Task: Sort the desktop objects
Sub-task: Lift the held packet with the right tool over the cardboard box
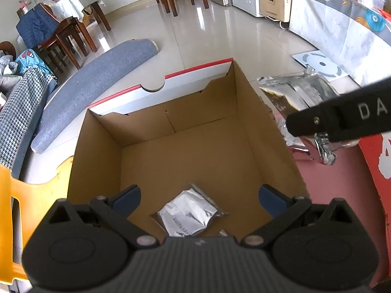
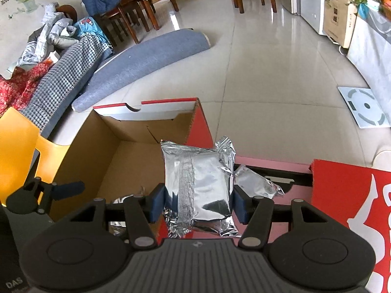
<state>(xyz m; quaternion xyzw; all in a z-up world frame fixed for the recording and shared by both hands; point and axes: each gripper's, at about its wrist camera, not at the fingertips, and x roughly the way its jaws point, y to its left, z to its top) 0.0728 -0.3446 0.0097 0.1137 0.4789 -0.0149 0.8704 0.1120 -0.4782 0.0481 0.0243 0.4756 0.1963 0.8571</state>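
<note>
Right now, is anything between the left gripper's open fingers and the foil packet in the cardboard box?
Nothing. In the left wrist view, the left gripper hangs open over the foil packet lying on the cardboard box floor, with only air between.

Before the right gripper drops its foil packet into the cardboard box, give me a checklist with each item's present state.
1. Right gripper grip on the foil packet: ok, blue pads press both sides.
2. Packet over the cardboard box opening: not ok, it hangs at the box's right wall, partly outside.
3. Left gripper free: ok, open and holding nothing.
4. Left gripper clear of the drop path: cannot tell, it hovers over the box's near end.
5. Room in the box: ok, one small foil packet lies near the front; the rest of the floor is bare.
6. More packets to sort: ok, another packet lies beyond the held one.
</note>
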